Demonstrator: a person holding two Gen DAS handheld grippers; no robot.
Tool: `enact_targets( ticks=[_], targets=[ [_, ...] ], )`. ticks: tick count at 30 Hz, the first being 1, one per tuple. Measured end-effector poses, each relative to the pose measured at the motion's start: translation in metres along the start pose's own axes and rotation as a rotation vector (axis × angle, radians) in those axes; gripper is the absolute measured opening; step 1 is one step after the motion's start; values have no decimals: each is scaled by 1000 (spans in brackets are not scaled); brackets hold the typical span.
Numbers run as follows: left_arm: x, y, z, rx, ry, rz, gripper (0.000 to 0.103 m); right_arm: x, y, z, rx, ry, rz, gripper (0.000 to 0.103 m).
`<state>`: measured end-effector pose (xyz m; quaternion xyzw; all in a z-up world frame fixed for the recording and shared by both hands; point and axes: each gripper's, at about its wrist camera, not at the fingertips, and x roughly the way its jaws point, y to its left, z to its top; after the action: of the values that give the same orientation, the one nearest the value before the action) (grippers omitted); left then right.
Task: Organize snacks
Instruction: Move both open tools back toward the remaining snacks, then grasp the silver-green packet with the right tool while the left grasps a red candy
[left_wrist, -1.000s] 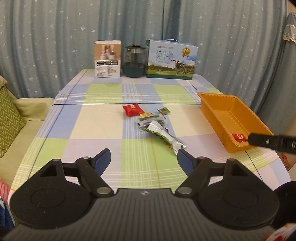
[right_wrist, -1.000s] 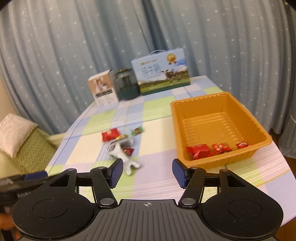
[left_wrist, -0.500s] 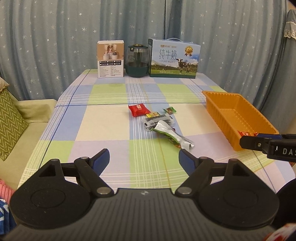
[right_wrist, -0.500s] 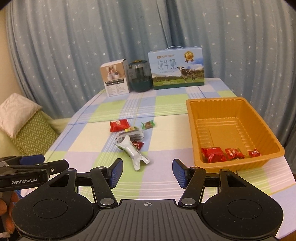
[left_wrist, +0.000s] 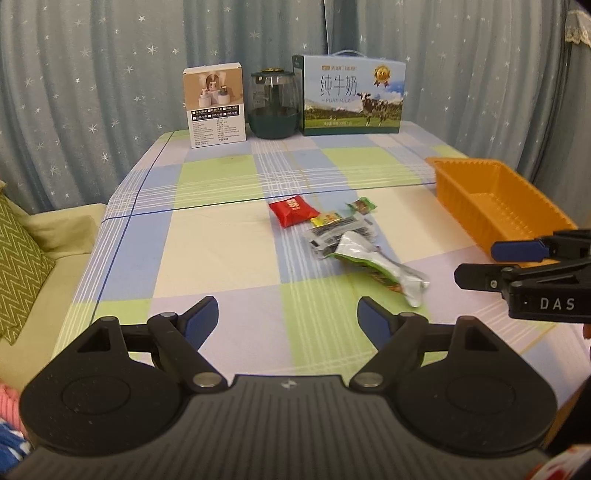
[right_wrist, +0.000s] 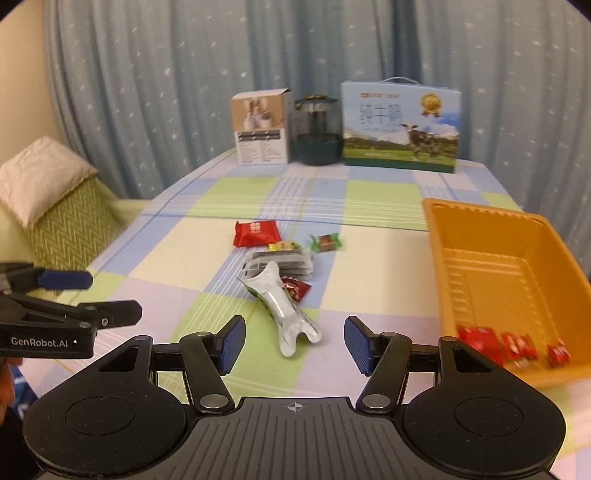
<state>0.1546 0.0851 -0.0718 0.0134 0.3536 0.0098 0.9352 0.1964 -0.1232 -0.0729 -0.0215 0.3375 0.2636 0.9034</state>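
Observation:
A small pile of snacks lies mid-table: a red packet (left_wrist: 293, 211) (right_wrist: 255, 232), a silver-green pouch (left_wrist: 376, 264) (right_wrist: 284, 308), a grey striped packet (left_wrist: 340, 232) (right_wrist: 280, 260), a small green candy (left_wrist: 362, 206) (right_wrist: 325, 242) and a small dark red one (right_wrist: 295, 288). An orange tray (left_wrist: 491, 206) (right_wrist: 436, 236) at the right holds three red packets (right_wrist: 511, 345). My left gripper (left_wrist: 288, 319) is open and empty, short of the pile. My right gripper (right_wrist: 294, 341) is open and empty, with the pouch's near end between its fingers.
A white product box (left_wrist: 215, 105), a dark glass jar (left_wrist: 274, 105) and a milk carton box (left_wrist: 352, 96) stand along the table's far edge before a starred curtain. A sofa with a green zigzag cushion (left_wrist: 18, 266) lies left of the table.
Both grippers have shifted left and turned towards the snack pile. The right gripper now faces the silver-green pouch, with the tray moved to its right. Both stay open.

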Motion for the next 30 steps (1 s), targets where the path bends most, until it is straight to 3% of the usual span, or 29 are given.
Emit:
enact_targets(
  ticks=[15, 19, 30],
  targets=[
    [70, 13, -3, -17, 64, -35, 81, 92, 6, 4, -202, 56, 32, 59],
    [75, 14, -4, -33, 67, -37, 81, 107, 15, 2, -291, 78, 35, 38],
    [80, 17, -6, -69, 83, -46, 81, 119, 25, -8, -409, 89, -34, 27]
  ],
)
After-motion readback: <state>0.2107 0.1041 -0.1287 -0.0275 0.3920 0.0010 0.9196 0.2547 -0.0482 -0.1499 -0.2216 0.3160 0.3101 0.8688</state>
